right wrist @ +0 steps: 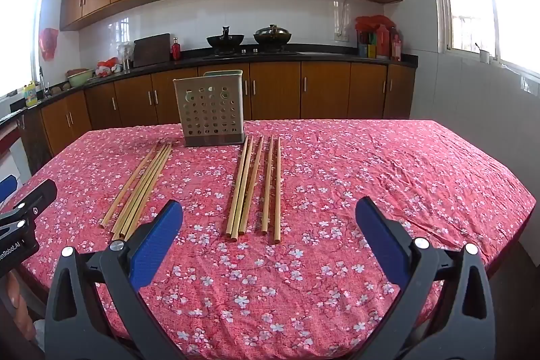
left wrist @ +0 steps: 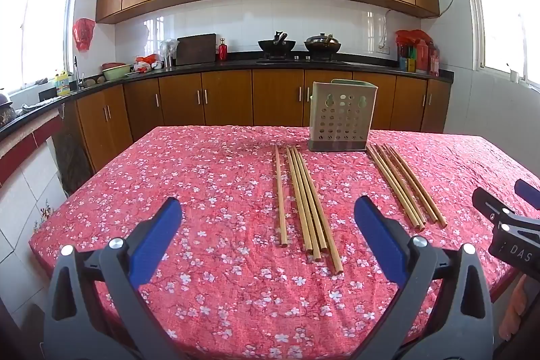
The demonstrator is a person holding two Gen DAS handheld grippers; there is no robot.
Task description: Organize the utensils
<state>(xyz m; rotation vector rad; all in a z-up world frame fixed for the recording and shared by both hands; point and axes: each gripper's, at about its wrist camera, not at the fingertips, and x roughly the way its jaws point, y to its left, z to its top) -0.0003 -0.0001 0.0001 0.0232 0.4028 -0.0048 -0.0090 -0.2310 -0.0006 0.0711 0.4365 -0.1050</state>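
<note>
A beige perforated utensil holder [left wrist: 342, 117] [right wrist: 212, 113] stands upright at the far side of the table. Two groups of several wooden chopsticks lie flat in front of it: a left group [left wrist: 305, 201] [right wrist: 140, 188] and a right group [left wrist: 406, 186] [right wrist: 256, 188]. My left gripper [left wrist: 268, 218] is open and empty above the near table, just left of the left group. My right gripper [right wrist: 270, 218] is open and empty, near the front ends of the right group. The right gripper's body shows in the left wrist view [left wrist: 513, 225].
The table wears a red floral cloth [left wrist: 202, 191] [right wrist: 371, 174]. Behind it run wooden cabinets and a black counter [left wrist: 270, 63] with two woks, a cutting board and bottles. Windows are on both sides.
</note>
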